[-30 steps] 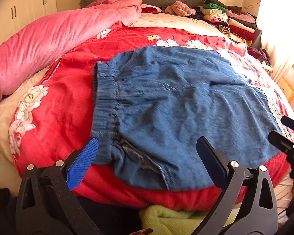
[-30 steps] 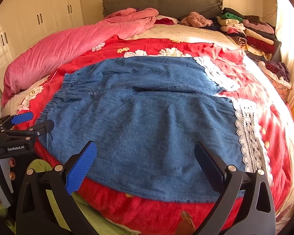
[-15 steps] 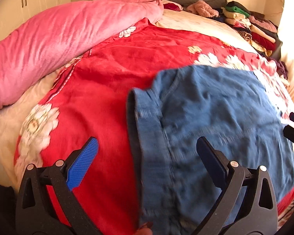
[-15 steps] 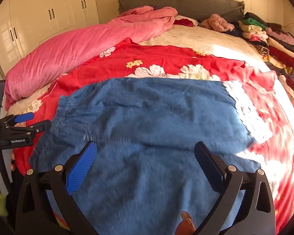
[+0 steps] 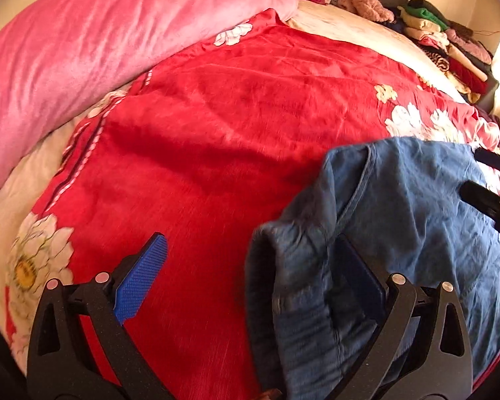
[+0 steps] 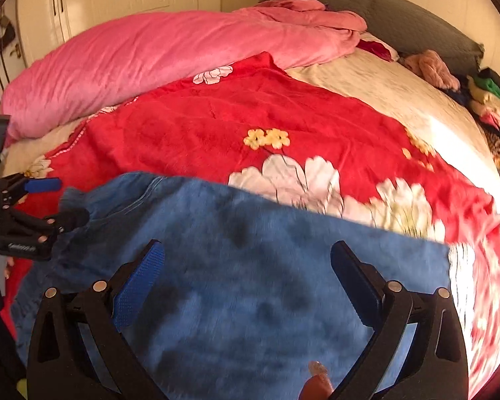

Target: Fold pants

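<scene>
Bed with red floral blanket (image 6: 216, 123) — denim pants (image 6: 250, 266) lie across its near edge, bunched, not yet folded; left tongs (image 5: 246, 283) and right tongs (image 6: 246, 280) gape wide, holding nothing.

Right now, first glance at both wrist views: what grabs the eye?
The red floral blanket fills the middle of the bed, with a big pink quilt bunched along its left edge. Blue denim pants lie on the near side, directly under the open right hand-held gripper; the open left hand-held gripper hovers at their gathered waistband end.
</scene>
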Demonstrator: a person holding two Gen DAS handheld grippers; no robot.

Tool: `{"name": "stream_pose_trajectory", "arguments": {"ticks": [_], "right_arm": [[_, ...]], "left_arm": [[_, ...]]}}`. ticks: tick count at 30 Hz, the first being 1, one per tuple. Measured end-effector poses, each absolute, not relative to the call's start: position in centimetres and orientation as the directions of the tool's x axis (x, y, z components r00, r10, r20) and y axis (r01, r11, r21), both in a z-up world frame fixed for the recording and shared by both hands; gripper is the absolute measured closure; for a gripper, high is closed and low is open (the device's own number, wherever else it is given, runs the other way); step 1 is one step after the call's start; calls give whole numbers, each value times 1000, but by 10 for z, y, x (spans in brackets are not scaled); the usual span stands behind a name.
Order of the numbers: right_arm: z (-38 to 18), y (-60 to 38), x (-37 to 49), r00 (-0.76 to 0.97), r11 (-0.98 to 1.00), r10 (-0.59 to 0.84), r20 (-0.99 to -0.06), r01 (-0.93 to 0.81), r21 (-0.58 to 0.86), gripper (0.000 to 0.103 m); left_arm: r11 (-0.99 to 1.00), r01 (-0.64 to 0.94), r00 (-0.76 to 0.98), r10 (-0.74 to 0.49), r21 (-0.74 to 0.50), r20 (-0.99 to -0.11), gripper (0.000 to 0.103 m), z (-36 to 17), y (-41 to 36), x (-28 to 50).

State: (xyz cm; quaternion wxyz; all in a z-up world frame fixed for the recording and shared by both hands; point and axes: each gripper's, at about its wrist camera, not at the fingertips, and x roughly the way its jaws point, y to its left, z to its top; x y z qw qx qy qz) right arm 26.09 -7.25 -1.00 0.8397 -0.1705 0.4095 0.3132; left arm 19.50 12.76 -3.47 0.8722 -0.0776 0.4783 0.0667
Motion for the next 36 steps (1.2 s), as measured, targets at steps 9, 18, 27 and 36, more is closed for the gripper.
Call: {"name": "stream_pose_trajectory", "arguments": {"ticks": [9, 18, 27, 36], "right_arm": [[-37, -28, 289, 416, 648, 333, -846, -753, -115, 4], [-44, -11, 275, 361, 509, 383, -850, -850, -132, 63], [-2, -63, 218, 398, 595, 526, -752, -804, -10, 93], [39, -132, 116, 401, 604, 636, -660, -790, 103, 93]], "left_arm": [[995, -72, 587, -16, -72, -809, 73, -37, 123, 200], [997, 20, 692, -72, -80, -718, 77, 2, 109, 162], [997, 33, 718, -74, -72, -692, 76, 9, 108, 141], [988, 133, 745, -150, -76, -650, 74, 29, 83, 85]]}}
